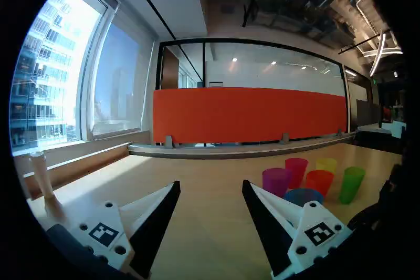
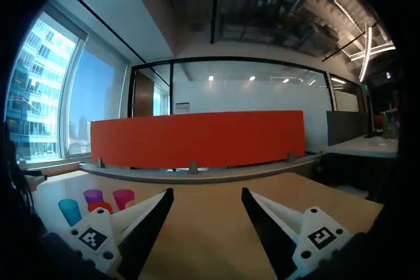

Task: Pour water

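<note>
Left gripper [image 1: 210, 184] and right gripper [image 2: 207, 192] gape empty, while the colourful cups [image 1: 317, 181], probably light, thin-walled and slippery, cluster mid-table [image 1: 220, 167], short of its far edge, best pinched gently across the upper wall.

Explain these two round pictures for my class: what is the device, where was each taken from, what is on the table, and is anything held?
No robot here: a person holds a two-finger gripper in each hand, and a fisheye camera on each looks along its fingers. In the left gripper view, the left gripper is open and empty above a wooden table; six coloured cups stand to its right, and a pale bottle-like thing stands far left. In the right gripper view, the right gripper is open and empty, with some cups at its left. An orange partition runs behind the table.
</note>
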Motion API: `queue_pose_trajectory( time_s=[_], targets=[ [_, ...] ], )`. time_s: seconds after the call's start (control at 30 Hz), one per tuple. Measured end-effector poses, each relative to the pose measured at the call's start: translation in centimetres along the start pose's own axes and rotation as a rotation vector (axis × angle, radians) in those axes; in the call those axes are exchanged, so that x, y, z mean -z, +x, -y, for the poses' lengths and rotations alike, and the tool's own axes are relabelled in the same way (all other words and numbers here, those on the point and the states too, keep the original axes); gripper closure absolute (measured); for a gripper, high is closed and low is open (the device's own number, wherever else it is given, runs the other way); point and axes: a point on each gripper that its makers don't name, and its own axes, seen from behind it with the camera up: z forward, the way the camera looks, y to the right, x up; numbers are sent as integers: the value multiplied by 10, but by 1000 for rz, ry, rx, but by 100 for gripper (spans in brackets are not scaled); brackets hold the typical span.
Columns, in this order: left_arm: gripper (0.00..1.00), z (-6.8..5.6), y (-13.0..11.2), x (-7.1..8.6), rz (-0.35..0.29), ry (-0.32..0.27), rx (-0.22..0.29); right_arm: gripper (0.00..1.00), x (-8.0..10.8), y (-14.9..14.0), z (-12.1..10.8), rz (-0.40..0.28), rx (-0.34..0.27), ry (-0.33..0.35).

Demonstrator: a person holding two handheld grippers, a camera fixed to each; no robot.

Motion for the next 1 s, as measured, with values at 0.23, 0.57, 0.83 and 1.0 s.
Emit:
queue_pose_trajectory(
  time_s=[0.23, 0.57, 0.83, 1.0],
  targets=[
    [13, 0, 0, 0, 0, 0, 0, 0, -2, -16, -6, 17, 2, -9],
    [13, 0, 0, 0, 0, 0, 0, 0, -6, -31, -11, 35, 30, -15],
    [13, 1, 0, 0, 0, 0, 0, 0, -6, -40, -14, 46, 59, -24],
    [13, 1, 0, 0, 0, 0, 0, 0, -7, -43, -14, 48, 61, -22]
  ],
)
